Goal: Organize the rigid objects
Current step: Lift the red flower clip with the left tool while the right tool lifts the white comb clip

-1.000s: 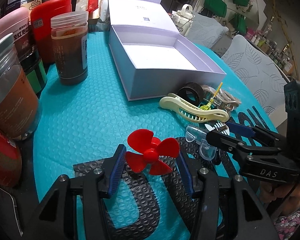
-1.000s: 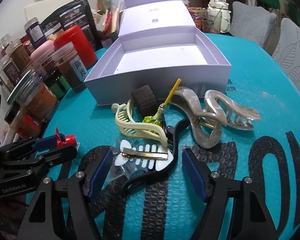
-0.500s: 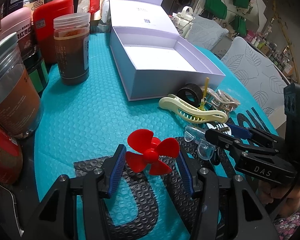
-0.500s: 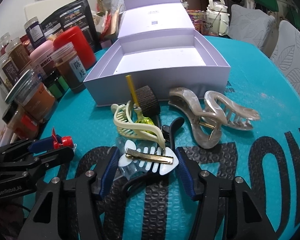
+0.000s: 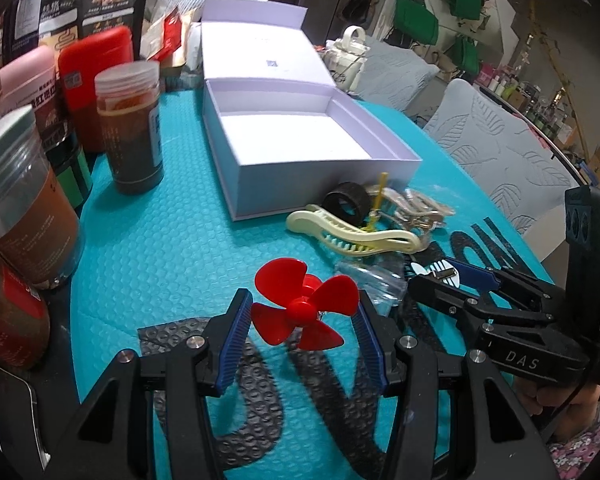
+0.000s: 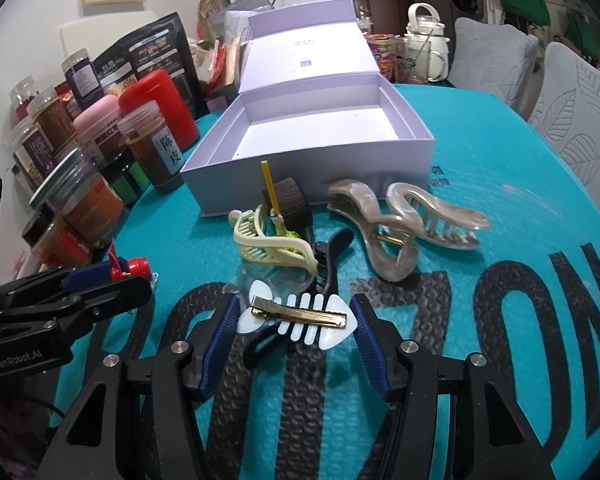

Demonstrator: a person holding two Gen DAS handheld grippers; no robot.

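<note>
My left gripper [image 5: 302, 328] is shut on a red four-blade propeller [image 5: 304, 308] and holds it just above the teal mat. My right gripper [image 6: 296, 328] is shut on a white fishbone hair clip [image 6: 298, 316] with a brass bar, lifted off the mat. An open lilac box [image 6: 312, 148] stands behind, empty inside; it also shows in the left wrist view [image 5: 300, 148]. Between the box and the grippers lie a cream claw clip [image 6: 272, 244], a dark ring [image 6: 290, 202], a yellow stick [image 6: 269, 184], a black clip [image 6: 332, 252] and a marbled beige claw clip [image 6: 400, 224].
Jars and canisters [image 5: 132, 128] crowd the mat's left side, with dark snack bags [image 6: 156, 56] behind them. A white kettle [image 6: 424, 48] and grey cushioned chairs [image 5: 512, 160] stand at the right. A clear plastic bag [image 5: 372, 280] lies under the right gripper.
My right gripper closed on the fishbone clip and raised it off the black clip. My left gripper lifted the propeller slightly. The yellow stick tipped from leaning right toward upright.
</note>
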